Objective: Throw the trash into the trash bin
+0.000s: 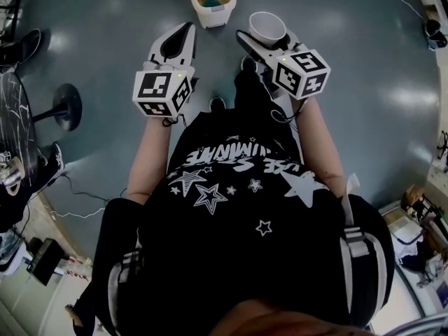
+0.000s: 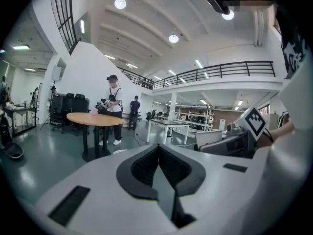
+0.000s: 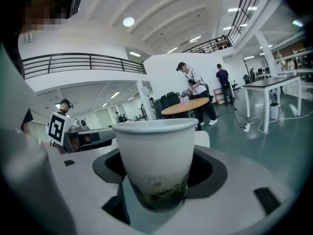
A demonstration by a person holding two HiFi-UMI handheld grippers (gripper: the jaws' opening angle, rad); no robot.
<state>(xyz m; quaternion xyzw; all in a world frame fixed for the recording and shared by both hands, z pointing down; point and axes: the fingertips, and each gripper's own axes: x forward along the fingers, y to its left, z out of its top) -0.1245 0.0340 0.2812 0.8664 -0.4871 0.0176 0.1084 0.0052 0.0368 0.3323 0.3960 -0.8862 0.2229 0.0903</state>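
Cup: a white paper cup stood upright, mouth up, at upper centre of the head view, dark dregs at its bottom.
Right gripper: jaws wide, clamped on the cup's lower wall.
Bin: the trash bin lay up and left of the cup, near, its mouth facing up.
Left gripper: jaws together, empty, its tip just left of the bin.
Surface: glossy grey-green floor.
Room: an open hall with a round table.
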